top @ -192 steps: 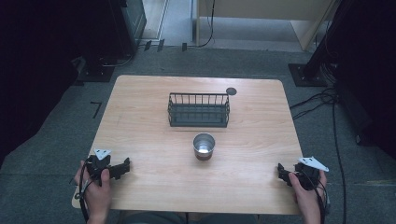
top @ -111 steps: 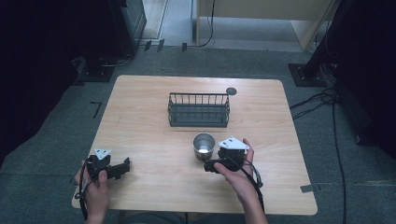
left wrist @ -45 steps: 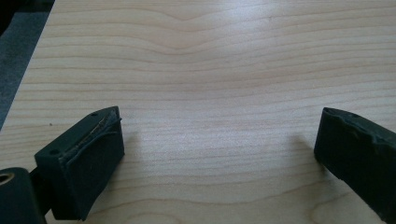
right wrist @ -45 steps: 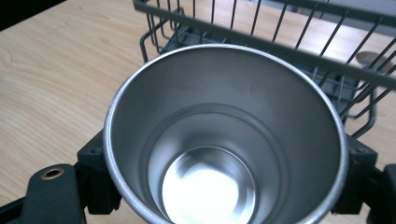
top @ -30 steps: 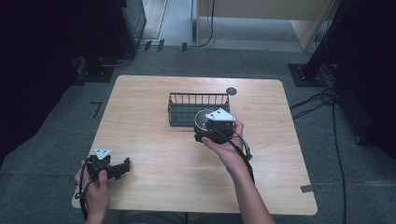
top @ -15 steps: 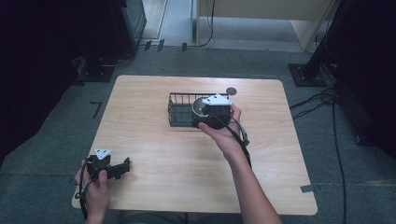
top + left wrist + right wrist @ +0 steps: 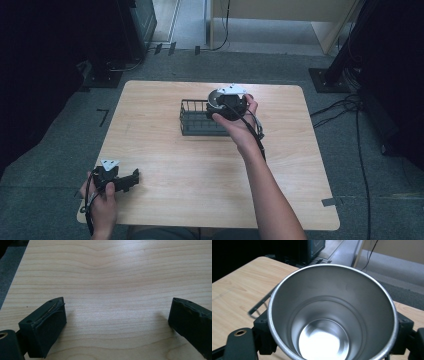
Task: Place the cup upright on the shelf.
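Note:
A shiny steel cup (image 7: 215, 98) hangs upright in the air over the right end of the black wire basket (image 7: 194, 123), which stands at the table's far middle. My right gripper (image 7: 220, 102) is shut on the cup, one jaw on each side of its wall. In the right gripper view the empty cup (image 7: 332, 315) is seen from above, with the right gripper (image 7: 332, 342) clamped around it and a bit of basket wire (image 7: 259, 305) below left. My left gripper (image 7: 131, 178) rests near the front left corner. Its jaws stand open over bare wood, as the left gripper view shows the left gripper (image 7: 117, 322).
The wooden table (image 7: 165, 165) has bare wood between the basket and the front edge. Cables (image 7: 350, 107) trail on the floor at the right. Dark equipment (image 7: 135, 20) stands beyond the far left corner.
The right hand has carried the cup away from me and a little upward, from the basket's front edge to above its right end. The left gripper has stayed put.

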A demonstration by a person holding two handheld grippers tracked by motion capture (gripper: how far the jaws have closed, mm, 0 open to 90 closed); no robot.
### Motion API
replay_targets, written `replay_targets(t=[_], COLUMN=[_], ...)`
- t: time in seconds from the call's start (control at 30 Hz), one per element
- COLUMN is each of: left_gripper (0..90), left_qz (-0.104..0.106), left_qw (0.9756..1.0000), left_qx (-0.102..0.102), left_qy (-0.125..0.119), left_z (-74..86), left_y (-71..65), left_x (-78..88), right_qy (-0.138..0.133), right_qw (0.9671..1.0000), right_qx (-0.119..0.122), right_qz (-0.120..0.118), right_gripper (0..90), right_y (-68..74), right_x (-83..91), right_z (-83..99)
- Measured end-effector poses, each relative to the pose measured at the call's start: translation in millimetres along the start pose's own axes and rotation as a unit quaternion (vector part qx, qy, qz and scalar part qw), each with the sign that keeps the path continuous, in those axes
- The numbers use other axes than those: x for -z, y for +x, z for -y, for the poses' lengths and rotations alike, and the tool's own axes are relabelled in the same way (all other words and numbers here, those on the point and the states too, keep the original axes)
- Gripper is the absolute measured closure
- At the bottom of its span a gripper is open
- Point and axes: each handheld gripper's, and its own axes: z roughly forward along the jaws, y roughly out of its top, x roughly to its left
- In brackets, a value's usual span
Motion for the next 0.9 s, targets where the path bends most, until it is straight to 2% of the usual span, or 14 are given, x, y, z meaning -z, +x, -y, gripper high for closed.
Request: replay_targets(t=[0.13, 0.17, 0.23, 0.4, 0.53, 0.67, 0.8, 0.9], left_gripper=[1.9, 1.9, 1.9, 1.9, 1.9, 1.9, 1.9, 1.9], left_qz=[0.000, 0.000, 0.000, 0.000, 0.000, 0.000, 0.000, 0.000], left_qw=[1.0000, 1.0000, 1.0000, 1.0000, 1.0000, 1.0000, 1.0000, 1.0000], left_qx=[0.000, 0.000, 0.000, 0.000, 0.000, 0.000, 0.000, 0.000], left_qy=[0.000, 0.000, 0.000, 0.000, 0.000, 0.000, 0.000, 0.000], left_z=[0.0, 0.0, 0.0, 0.0, 0.0, 0.0, 0.0, 0.0], left_y=[0.1, 0.0, 0.0, 0.0, 0.1, 0.1, 0.0, 0.0], left_x=[0.1, 0.0, 0.0, 0.0, 0.0, 0.0, 0.0, 0.0], right_qy=[0.012, 0.012, 0.016, 0.024, 0.026, 0.037, 0.047, 0.050], right_qw=[0.9999, 0.9999, 0.9997, 0.9993, 0.9990, 0.9986, 0.9980, 0.9979], right_qx=[0.001, 0.001, -0.008, -0.016, -0.012, -0.014, -0.031, -0.032], right_qz=[0.011, 0.011, 0.019, 0.025, 0.034, 0.034, 0.028, 0.026], right_gripper=[18.0, 18.0, 18.0, 18.0, 18.0, 18.0, 18.0, 18.0], right_y=[-8.9, -8.9, -14.5, -18.1, -18.2, -18.8, -22.1, -22.4], right_x=[-17.7, -17.7, -26.4, -40.5, -47.0, -54.6, -62.1, -65.1], right_z=[-1.1, -1.1, -0.9, 3.1, 7.5, 16.2, 25.7, 28.6])
